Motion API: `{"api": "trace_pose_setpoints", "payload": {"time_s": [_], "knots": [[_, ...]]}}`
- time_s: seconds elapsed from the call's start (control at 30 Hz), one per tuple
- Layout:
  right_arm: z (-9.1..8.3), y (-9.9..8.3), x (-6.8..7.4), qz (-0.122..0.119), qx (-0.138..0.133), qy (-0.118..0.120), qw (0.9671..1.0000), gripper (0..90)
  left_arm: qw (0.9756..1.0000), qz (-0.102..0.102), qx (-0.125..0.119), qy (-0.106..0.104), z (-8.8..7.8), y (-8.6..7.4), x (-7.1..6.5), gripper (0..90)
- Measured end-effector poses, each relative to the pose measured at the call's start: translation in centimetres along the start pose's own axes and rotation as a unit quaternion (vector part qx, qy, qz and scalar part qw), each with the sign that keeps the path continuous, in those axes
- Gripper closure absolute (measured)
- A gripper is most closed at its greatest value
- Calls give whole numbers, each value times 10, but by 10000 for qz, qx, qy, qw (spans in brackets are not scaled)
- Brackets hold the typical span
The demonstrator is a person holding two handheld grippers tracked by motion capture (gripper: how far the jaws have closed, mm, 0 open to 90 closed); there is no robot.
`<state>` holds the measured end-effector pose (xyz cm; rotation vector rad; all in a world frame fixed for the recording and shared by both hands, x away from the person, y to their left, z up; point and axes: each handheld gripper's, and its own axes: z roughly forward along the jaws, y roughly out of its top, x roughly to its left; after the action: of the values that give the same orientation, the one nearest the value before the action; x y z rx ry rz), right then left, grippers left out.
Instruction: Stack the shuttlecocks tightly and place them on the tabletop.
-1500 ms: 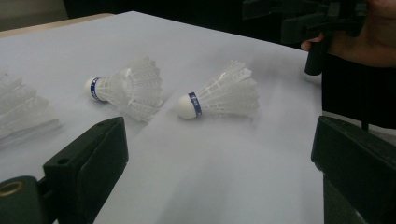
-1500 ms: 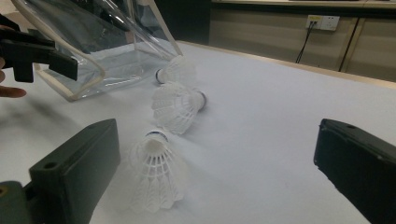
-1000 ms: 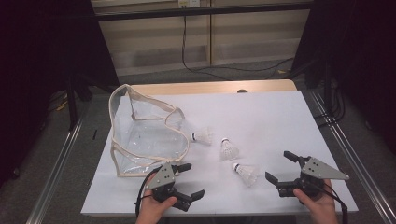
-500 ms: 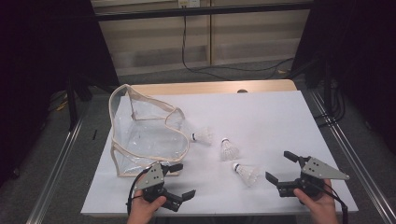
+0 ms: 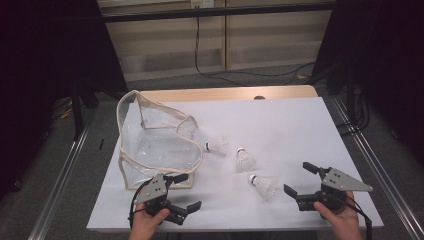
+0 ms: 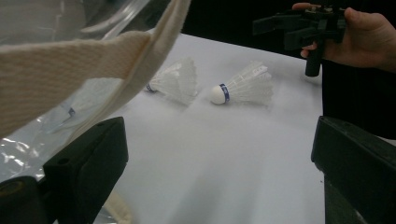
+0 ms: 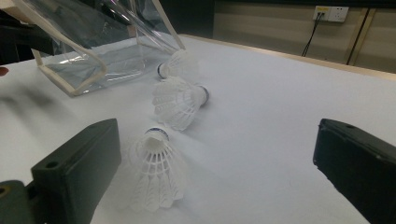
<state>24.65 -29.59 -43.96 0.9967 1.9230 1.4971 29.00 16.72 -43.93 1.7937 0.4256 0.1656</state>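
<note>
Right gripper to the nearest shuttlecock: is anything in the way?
Nothing visible. The right gripper is open and bare white table lies between it and the nearest shuttlecock. In the right gripper view that shuttlecock lies just ahead of the jaws.

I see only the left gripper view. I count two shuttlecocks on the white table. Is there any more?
Observer: Yes. The high view shows a third shuttlecock right beside the clear bag.
Operator: Is the right claw open?
Observer: Yes. The right claw has its jaws wide apart and holds nothing.
Operator: Which way does the cork of the shuttlecock closest to it point?
Observer: The nearest shuttlecock points its cork away from that claw, toward the bag.
</note>
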Motion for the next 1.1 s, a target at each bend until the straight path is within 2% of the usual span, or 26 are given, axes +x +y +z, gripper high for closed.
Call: {"api": "trace_pose_setpoints", "payload": {"time_s": [0.2,0.53,0.83,1.1], "knots": [[3,2,-1,29,11,18,10000,3,9999,-13,-47,146,-9,-2,5,41],[12,6,-4,73,78,61,9999,3,9995,-67,-125,277,-21,-7,12,40],[21,10,-8,124,147,78,9998,4,9992,-111,-142,347,-28,-10,18,40],[34,19,-11,41,240,113,9996,5,9991,-117,-161,375,-29,-11,19,40]]}}
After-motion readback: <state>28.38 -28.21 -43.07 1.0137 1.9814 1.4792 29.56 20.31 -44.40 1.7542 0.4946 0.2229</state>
